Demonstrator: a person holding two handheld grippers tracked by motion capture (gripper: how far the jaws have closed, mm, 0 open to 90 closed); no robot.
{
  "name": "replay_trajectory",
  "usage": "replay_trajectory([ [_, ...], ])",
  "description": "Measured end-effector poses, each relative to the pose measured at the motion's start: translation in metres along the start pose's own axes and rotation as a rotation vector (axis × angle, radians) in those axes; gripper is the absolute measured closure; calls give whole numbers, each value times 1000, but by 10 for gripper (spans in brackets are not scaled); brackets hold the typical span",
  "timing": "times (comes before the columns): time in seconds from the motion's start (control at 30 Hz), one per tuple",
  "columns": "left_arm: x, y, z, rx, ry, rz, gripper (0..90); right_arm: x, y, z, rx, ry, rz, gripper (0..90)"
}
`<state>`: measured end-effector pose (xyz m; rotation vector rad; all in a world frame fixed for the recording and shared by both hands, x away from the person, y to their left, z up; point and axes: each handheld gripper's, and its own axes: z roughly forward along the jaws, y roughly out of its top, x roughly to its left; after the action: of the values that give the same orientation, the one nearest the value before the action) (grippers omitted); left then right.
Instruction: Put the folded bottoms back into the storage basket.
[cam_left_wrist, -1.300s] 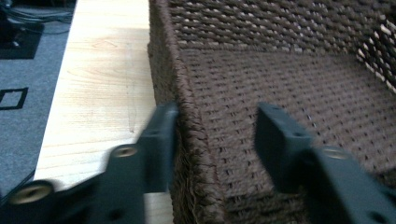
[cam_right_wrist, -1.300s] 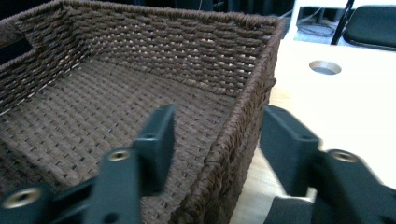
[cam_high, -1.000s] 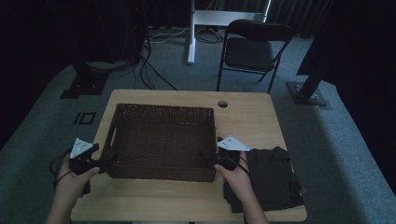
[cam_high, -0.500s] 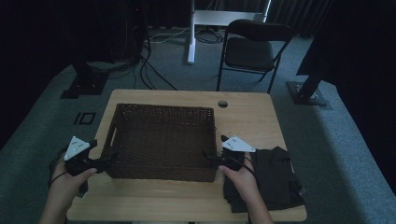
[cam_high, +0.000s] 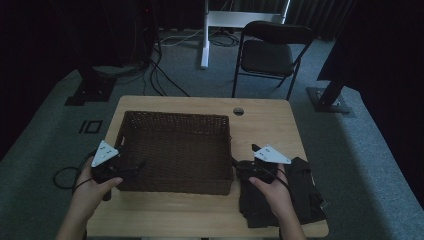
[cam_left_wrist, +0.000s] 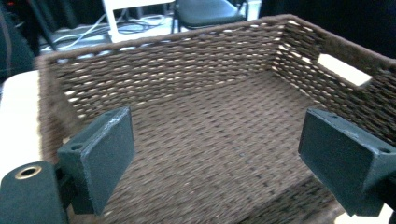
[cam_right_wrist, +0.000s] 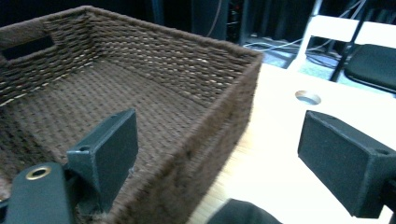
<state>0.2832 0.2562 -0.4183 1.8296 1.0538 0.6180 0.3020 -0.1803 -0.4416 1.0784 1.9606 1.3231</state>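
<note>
Wicker basket (cam_left_wrist: 219, 140): near rim cut by bottom edge in left gripper view; left side cut by frame edge in right gripper view. Dark folded cloth (cam_high: 300, 195): partly under right hand (cam_high: 272, 192), lower right of high view; only sliver at bottom edge of right gripper view. Forearms cut by bottom edge. Desk (cam_high: 200, 220) front edge cropped. Chair (cam_high: 272, 52) legs dim, backdrop too dark to tell.

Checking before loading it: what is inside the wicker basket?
The wicker basket shows bare woven floor in both gripper views. The strip beside its near wall is hidden in the high view.
</note>
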Motion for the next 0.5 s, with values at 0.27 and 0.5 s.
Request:
replay_trajectory([
  [0.27,-18,7,19,2,-46,29,112,-14,-3,-15,2,-32,-6,121],
  [0.5,-33,13,28,-16,-86,45,113,-25,-9,-25,8,-54,10,121],
])
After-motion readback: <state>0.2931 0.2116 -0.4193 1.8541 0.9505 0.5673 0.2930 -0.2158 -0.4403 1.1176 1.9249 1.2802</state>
